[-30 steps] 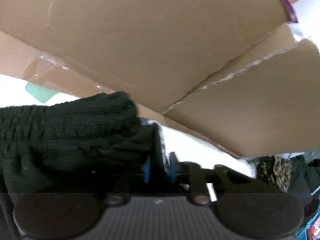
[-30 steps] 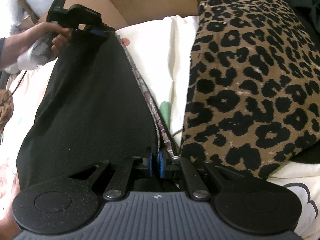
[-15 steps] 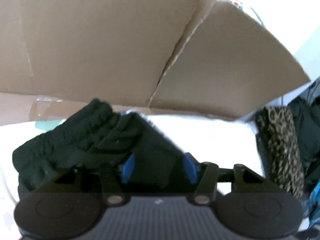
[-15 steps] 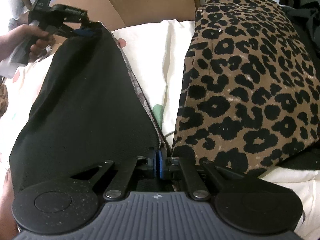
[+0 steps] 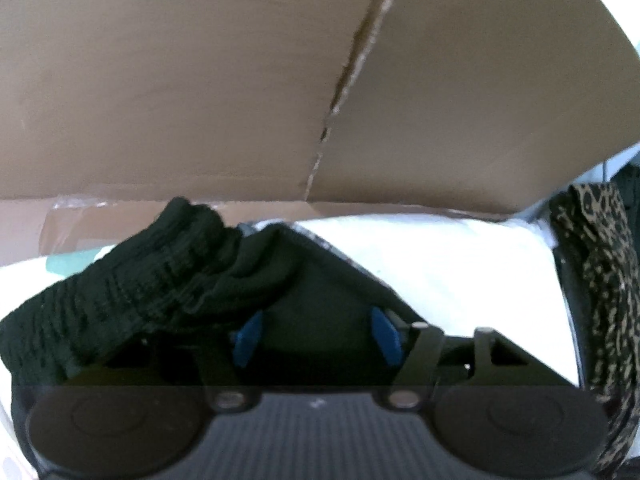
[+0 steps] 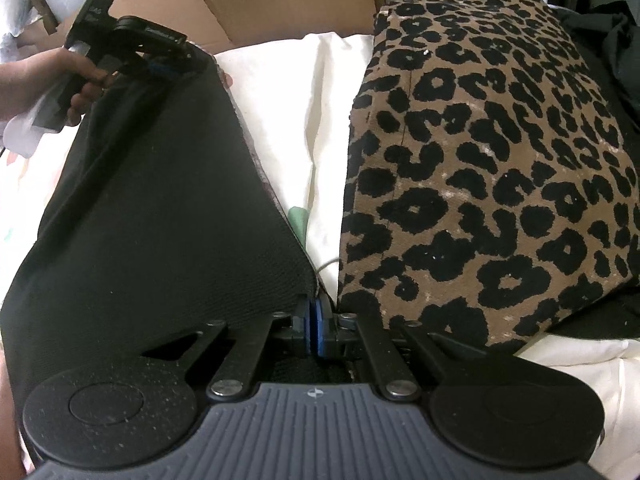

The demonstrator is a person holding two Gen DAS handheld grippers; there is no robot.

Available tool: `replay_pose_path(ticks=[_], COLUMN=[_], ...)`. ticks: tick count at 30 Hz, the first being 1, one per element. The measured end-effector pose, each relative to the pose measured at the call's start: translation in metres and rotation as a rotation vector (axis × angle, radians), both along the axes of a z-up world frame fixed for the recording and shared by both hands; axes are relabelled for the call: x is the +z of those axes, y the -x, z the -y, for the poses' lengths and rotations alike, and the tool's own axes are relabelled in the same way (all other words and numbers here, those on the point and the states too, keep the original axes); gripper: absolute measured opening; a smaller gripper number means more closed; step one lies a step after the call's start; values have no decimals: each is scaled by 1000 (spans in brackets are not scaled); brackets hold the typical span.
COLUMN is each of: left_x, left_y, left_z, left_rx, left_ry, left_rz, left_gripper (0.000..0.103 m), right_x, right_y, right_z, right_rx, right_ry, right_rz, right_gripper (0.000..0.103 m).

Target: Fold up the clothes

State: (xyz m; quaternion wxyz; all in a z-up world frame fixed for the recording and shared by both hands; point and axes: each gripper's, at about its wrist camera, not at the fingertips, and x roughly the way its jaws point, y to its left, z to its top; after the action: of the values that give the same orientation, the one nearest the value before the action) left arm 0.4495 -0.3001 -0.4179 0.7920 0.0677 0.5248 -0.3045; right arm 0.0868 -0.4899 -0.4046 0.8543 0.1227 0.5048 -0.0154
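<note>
Black garment [image 6: 160, 216]: it lay stretched over the cream bedding [image 6: 276, 92] between my two hand-held grippers, one end at each.
Right hand-held gripper [image 6: 314, 330]: I had it clenched on the near corner of the black garment; the blue pads met with only the fabric edge between them.
Left hand-held gripper [image 5: 316, 338]: its jaws were opening; black cloth sat between the blue pads [image 5: 248, 336], which stood apart and no longer pressed on it, so far as the blurred left wrist view let me judge.
Waistband [image 5: 132, 284]: the ribbed, gathered end of the garment was bunched just left of my left hand-held gripper and draped over its left finger.
My left hand [image 6: 52, 80]: seen from the right wrist camera, it gripped the handle at the far end of the garment.
Leopard-print fabric [image 6: 492, 160]: it lay on the bedding to the right of the black garment, apart from it, with a strip of cream bedding between.
Cardboard box [image 5: 280, 80]: its flaps stood at the far edge of the bed, beyond the waistband.
</note>
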Motion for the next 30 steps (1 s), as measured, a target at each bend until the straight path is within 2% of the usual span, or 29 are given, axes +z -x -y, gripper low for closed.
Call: replay_pose_path(ticks=[3,7,10,15,19,23,27,30], left_x=[5,19,32,50,38,21,10,5], left_y=[0,2,7,10,8,1,-7,-12], left_z=[0,-7,-11,-15,3,3,0,1], left_rx=[2,22,-4,-31,-54,-38,18,31], left_ry=[-7,29,40,66,43,16,54,54], left_rz=[-3,-17,4,22,33,19,-13,-20], left_gripper=[63,60,60,60,60,60,60,60], right_x=[2,10,17,33,40,33,26,19], right_y=[1,4,6,13,13,2,3,7], right_z=[0,1,4,11,11,-3,-17,-20], right_rx=[-18,-29,-43,-58,-57,3,51,65], right_ry=[1,12,36,43,-10,-57,-72,-60], right_rz=[-5,3,15,51,114,123,105,74], right_gripper=[7,8,16,16,16,16,18,24])
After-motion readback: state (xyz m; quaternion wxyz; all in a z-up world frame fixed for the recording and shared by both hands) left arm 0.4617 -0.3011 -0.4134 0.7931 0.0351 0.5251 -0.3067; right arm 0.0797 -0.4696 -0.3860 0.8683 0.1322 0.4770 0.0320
